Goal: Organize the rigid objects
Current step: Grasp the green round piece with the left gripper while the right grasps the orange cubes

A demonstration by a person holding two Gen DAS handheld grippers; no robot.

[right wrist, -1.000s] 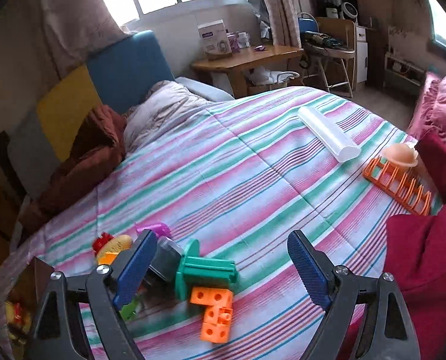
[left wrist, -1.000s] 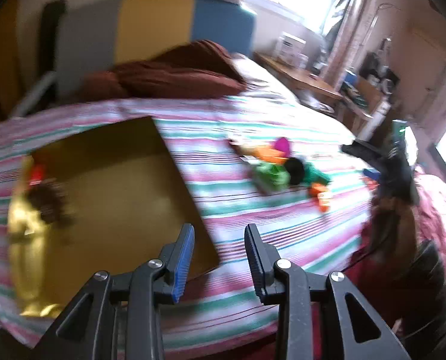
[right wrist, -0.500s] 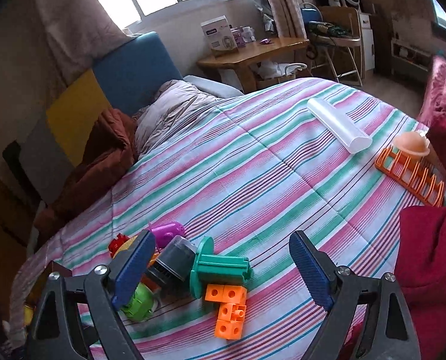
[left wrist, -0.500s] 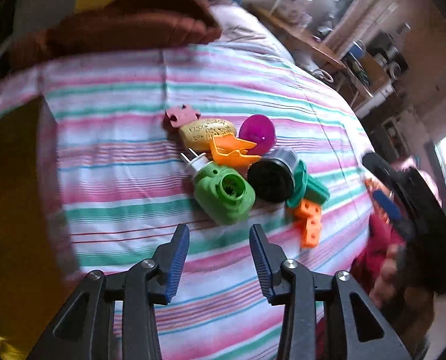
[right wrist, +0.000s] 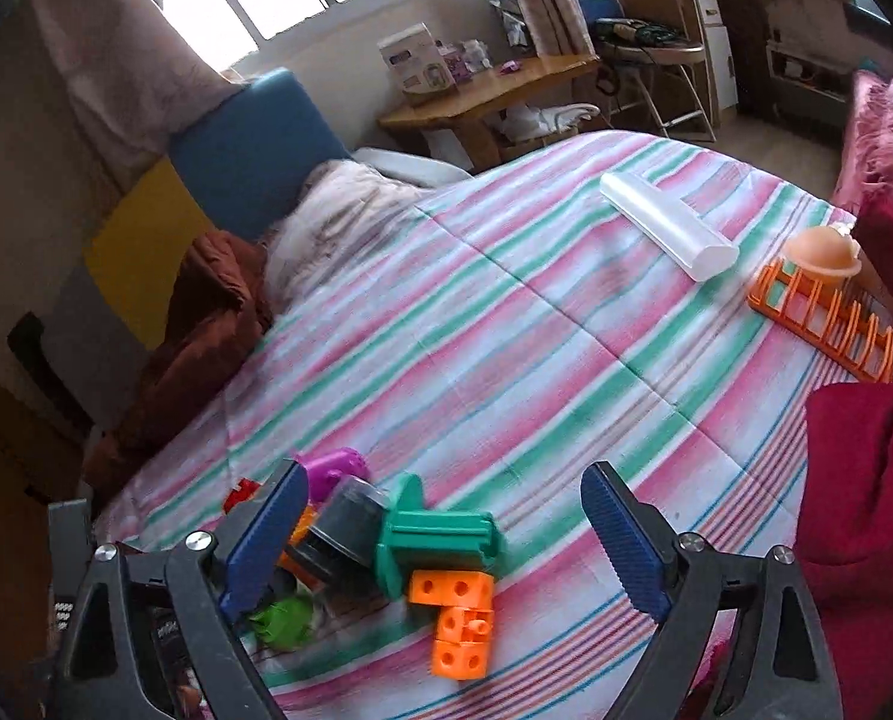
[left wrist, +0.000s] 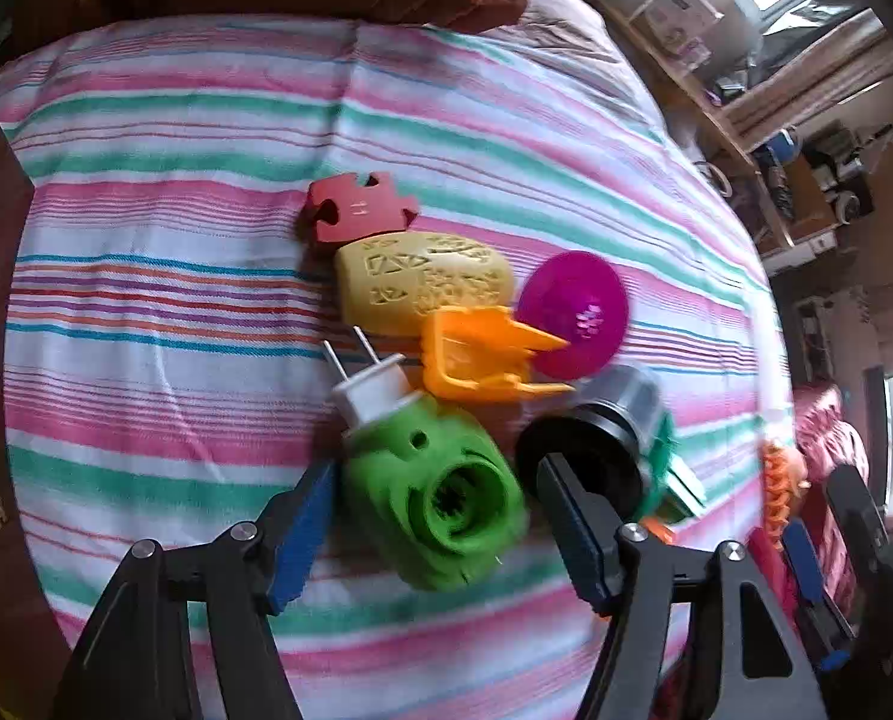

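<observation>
Opening over the toy pile, the left gripper [left wrist: 434, 516] has its jaws spreading, with the green plug-in toy [left wrist: 431, 483] lying between them on the striped bed cover [left wrist: 164, 324]. Neither pad presses it; a gap shows on each side. White plug end of the toy points away from the jaws. Just outside the right-hand jaw: black-lidded jar [left wrist: 590, 456], touching the teal spool [left wrist: 671, 471]. Beyond the jaw tips: orange piece [left wrist: 476, 357], yellow carved block [left wrist: 422, 285], magenta egg [left wrist: 572, 312], red puzzle piece [left wrist: 356, 213].

Right gripper [right wrist: 440, 540]: jaws released, wide apart, grasping nothing. Between them lie the teal spool and the orange blocks [right wrist: 458, 618]; the jar sits beside the left-hand jaw.
</observation>
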